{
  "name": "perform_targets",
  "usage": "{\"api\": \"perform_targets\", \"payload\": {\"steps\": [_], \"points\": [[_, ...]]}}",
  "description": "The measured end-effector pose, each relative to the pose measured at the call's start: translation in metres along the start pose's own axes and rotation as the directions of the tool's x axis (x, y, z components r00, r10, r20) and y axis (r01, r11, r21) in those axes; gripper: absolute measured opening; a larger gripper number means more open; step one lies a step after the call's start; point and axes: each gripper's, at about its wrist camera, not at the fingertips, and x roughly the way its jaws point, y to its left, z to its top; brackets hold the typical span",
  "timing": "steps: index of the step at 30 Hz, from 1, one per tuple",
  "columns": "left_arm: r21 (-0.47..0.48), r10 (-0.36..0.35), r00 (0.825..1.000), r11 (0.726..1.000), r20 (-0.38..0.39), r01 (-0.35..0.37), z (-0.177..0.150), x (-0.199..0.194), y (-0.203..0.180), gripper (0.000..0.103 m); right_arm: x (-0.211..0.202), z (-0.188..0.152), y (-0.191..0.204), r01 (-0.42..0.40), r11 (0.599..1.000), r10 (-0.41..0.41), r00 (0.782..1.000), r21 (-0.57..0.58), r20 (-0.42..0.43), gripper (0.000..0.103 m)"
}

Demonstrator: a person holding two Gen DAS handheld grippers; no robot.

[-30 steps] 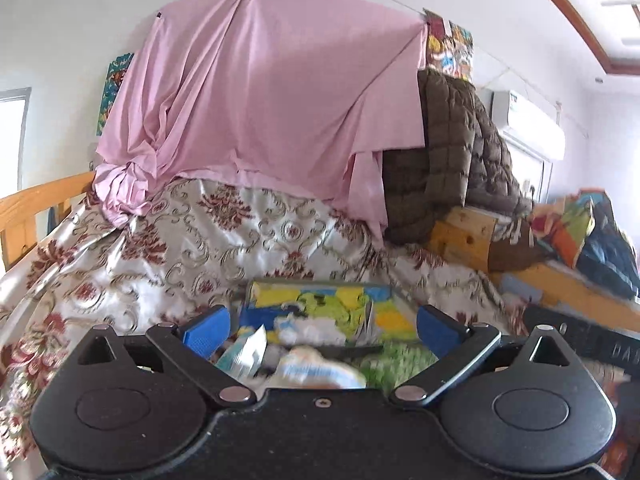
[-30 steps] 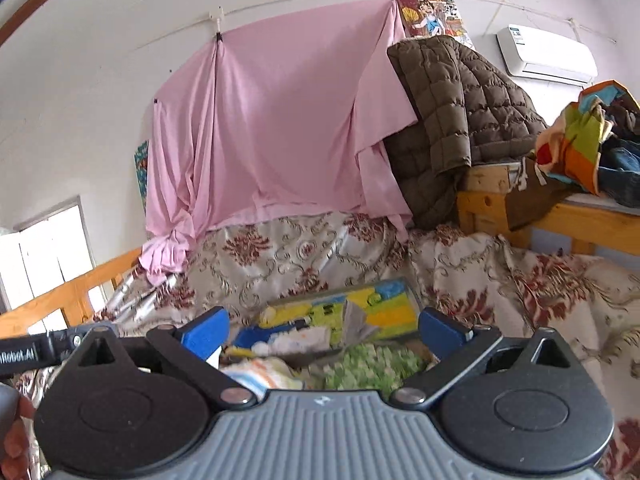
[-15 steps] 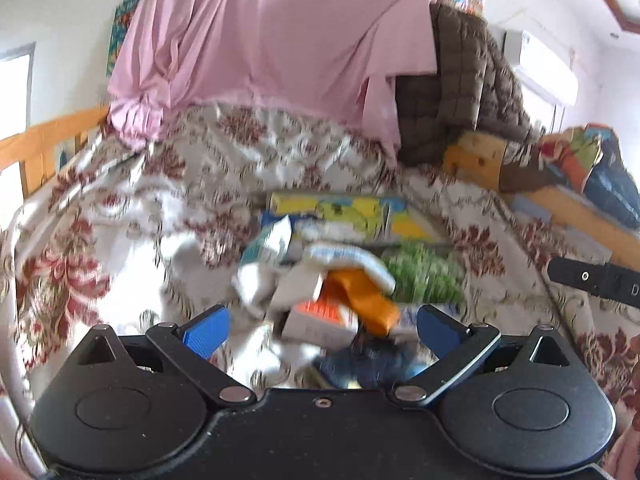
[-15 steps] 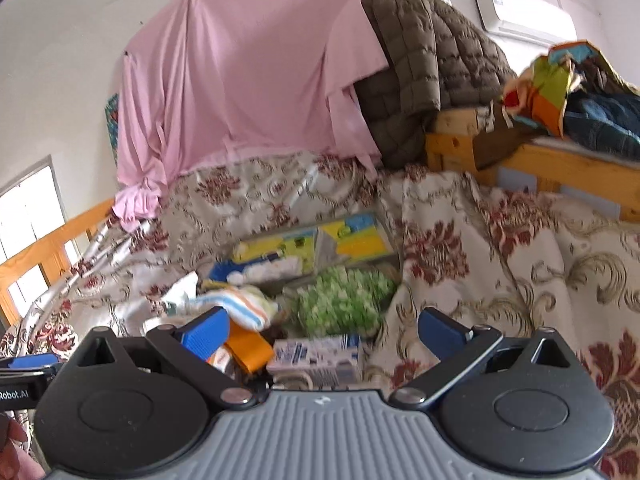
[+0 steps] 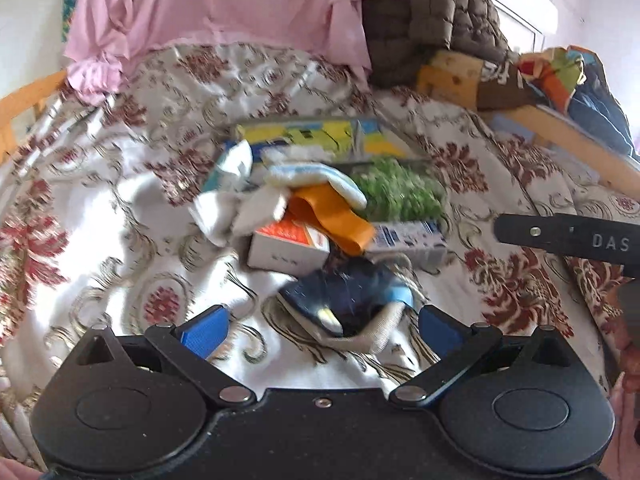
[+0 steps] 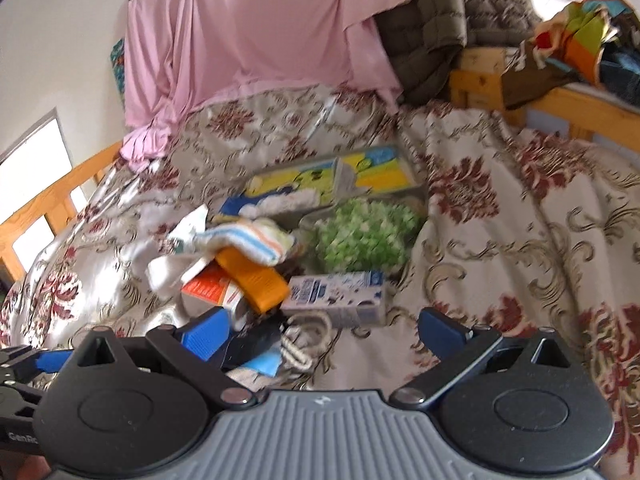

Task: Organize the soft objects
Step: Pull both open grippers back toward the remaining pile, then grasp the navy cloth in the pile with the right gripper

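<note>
A heap of small things lies on the floral bedspread (image 5: 100,208). In it are a white sock (image 5: 224,212), a striped cloth (image 5: 316,178), an orange strap (image 5: 332,216), a green fluffy cloth (image 5: 396,192), a dark blue pouch (image 5: 344,296) with a beige cord, a white-and-orange box (image 5: 286,246) and a blue-printed carton (image 5: 408,238). My left gripper (image 5: 320,330) is open, just short of the pouch. My right gripper (image 6: 322,332) is open above the carton (image 6: 336,296) and the pouch (image 6: 252,344); the green cloth (image 6: 364,236) lies beyond.
An open tin box with a yellow-and-blue printed lid (image 5: 320,136) stands behind the heap. A pink sheet (image 5: 224,12) and a brown quilted jacket (image 5: 432,12) hang at the back. Wooden bed rails (image 6: 44,208) run on the left and right. The right gripper's body (image 5: 568,236) shows at the left view's right.
Both grippers have tipped downward and moved closer to the heap, so more of the bedspread and the near items, such as the pouch and boxes, have come into view. Both stayed open.
</note>
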Motion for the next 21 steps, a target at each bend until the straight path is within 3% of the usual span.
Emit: {"api": "perform_targets", "payload": {"steps": [12, 21], "points": [[0.001, -0.012, 0.993, 1.000, -0.114, 0.012, -0.003, 0.031, -0.002, 0.101, 0.051, 0.006, 0.006, -0.116, 0.993, 0.110, 0.975, -0.020, -0.192, 0.103], [-0.085, -0.029, 0.987, 0.996, -0.158, 0.016, -0.003, 0.045, 0.008, 0.101, 0.089, 0.014, 0.034, -0.249, 0.938, 0.198, 0.956, -0.241, -0.216, 0.102]]}}
